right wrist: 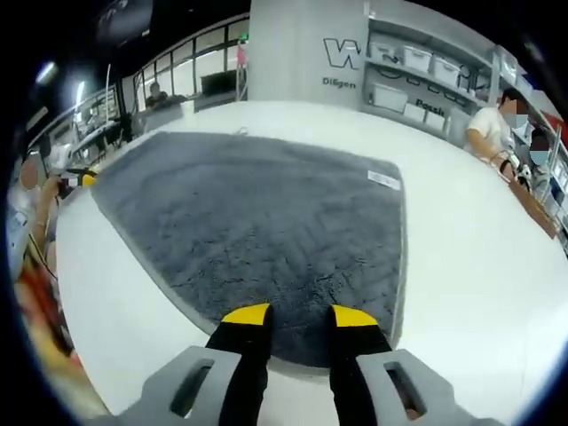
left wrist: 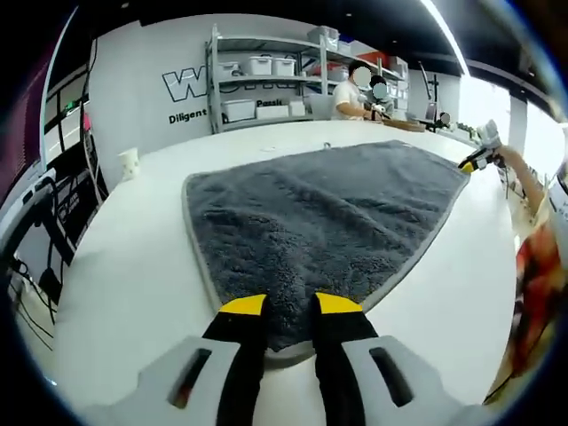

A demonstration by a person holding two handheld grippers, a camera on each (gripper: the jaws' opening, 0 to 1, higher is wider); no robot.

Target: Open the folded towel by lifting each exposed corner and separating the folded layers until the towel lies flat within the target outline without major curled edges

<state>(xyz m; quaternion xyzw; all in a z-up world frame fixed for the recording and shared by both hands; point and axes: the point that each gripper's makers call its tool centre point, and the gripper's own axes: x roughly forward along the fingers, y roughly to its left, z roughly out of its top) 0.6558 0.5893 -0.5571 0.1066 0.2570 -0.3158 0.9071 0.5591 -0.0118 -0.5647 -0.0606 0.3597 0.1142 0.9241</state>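
A grey plush towel [left wrist: 319, 222] lies spread out on the white table [left wrist: 133, 266], its light border showing all round. My left gripper [left wrist: 290, 304] hovers over the towel's near corner, jaws a little apart, with flat pile showing between them. My right gripper [right wrist: 299, 314] stands the same way over the opposite corner of the towel [right wrist: 257, 222], jaws slightly apart. Each gripper also appears small in the other's view: the right gripper [left wrist: 470, 162] at the far right corner, the left gripper [right wrist: 84, 178] at the far left corner. A white label [right wrist: 383, 179] sits near one towel edge.
A paper cup [left wrist: 130, 164] stands at the table's far left. Shelving with white bins [left wrist: 266, 80] lines the back wall, and people [left wrist: 355, 93] sit at the table's far end. Cables and equipment [left wrist: 35, 222] crowd the left side. A person's arm [left wrist: 524, 177] holds the right gripper.
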